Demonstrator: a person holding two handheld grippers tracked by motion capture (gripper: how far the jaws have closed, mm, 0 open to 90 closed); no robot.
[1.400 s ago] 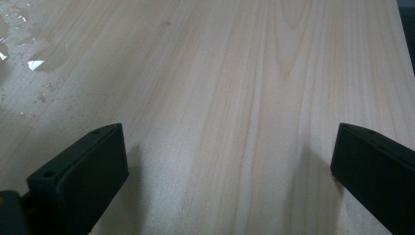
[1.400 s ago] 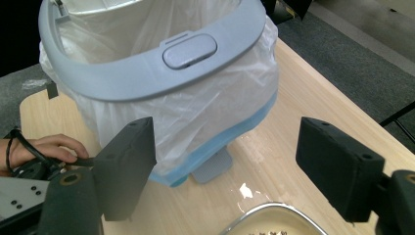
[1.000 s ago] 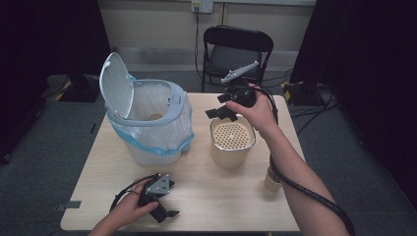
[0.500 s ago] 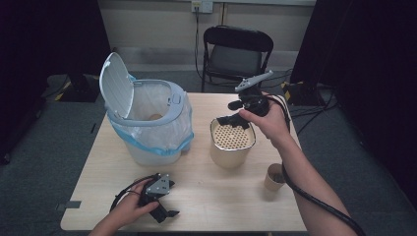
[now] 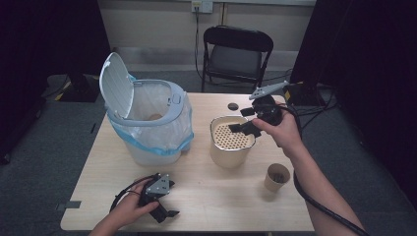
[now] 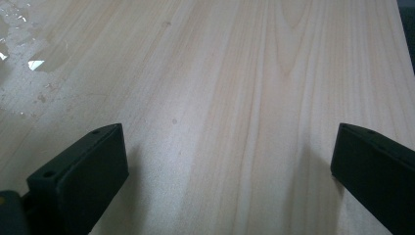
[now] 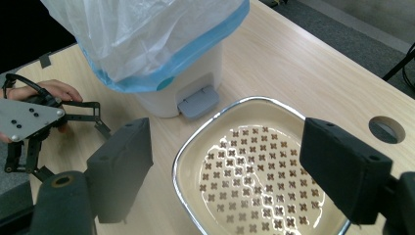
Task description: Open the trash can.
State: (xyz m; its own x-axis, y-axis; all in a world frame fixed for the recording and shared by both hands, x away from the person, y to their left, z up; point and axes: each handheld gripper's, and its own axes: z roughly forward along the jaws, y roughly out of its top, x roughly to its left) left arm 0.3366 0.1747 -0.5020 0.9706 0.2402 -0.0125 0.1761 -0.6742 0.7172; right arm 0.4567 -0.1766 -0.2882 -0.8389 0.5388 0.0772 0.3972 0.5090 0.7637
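right tool (image 5: pixel 244 120) hangs open over the perforated container (image 5: pixel 231 142).

One bin (image 5: pixel 147 125) at centre left, one perforated container (image 5: pixel 231 142) mid-frame, one paper cup (image 5: pixel 276 177) lower right, one chair (image 5: pixel 236 54) up top, two grippers (image 5: pixel 158 194) (image 5: pixel 248 123).
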